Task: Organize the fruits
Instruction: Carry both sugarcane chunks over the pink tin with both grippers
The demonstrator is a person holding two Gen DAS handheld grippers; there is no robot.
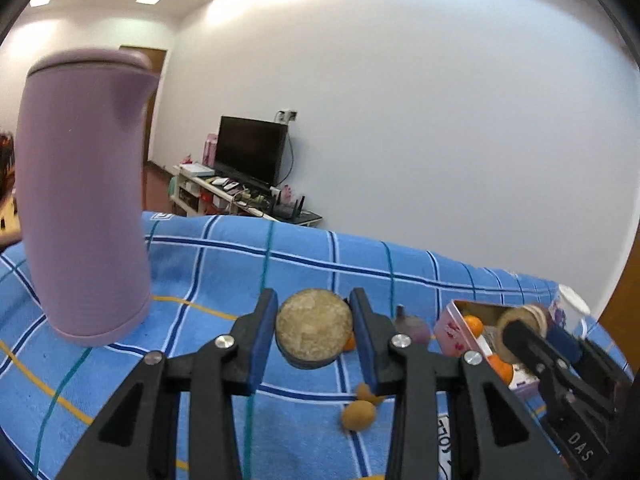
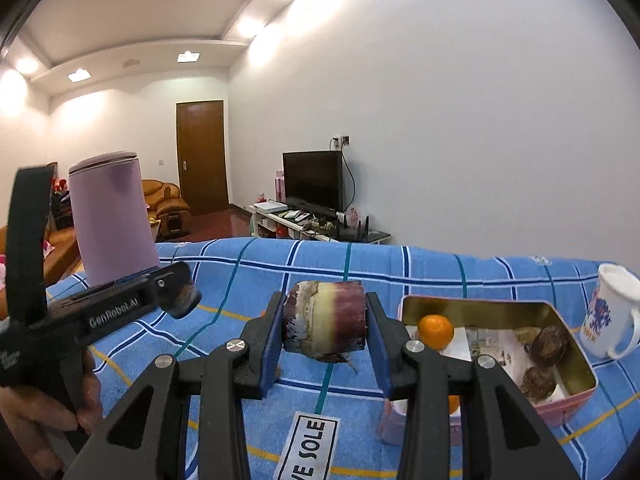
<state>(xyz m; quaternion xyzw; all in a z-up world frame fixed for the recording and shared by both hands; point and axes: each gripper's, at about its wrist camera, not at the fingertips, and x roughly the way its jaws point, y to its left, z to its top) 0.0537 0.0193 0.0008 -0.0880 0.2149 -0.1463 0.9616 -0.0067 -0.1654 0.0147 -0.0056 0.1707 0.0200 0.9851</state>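
Observation:
My left gripper (image 1: 314, 330) is shut on a short piece of sugarcane (image 1: 314, 328), its pale cut end facing the camera, held above the blue checked cloth. My right gripper (image 2: 325, 326) is shut on a purple and yellow sugarcane piece (image 2: 324, 320), also held above the cloth, left of the pink tin box (image 2: 568, 400). The tin holds an orange (image 2: 436, 330) and two dark brown fruits (image 2: 550, 344). In the left wrist view the right gripper (image 1: 524, 328) hangs over the tin (image 1: 452, 330). Two small brown longans (image 1: 359, 414) and a purple mangosteen (image 1: 412, 326) lie on the cloth.
A tall lilac flask (image 1: 84, 200) stands at the left on the cloth (image 1: 200, 280); it also shows in the right wrist view (image 2: 114, 216). A white printed mug (image 2: 610, 316) stands right of the tin. Beyond the table are a TV and a sofa.

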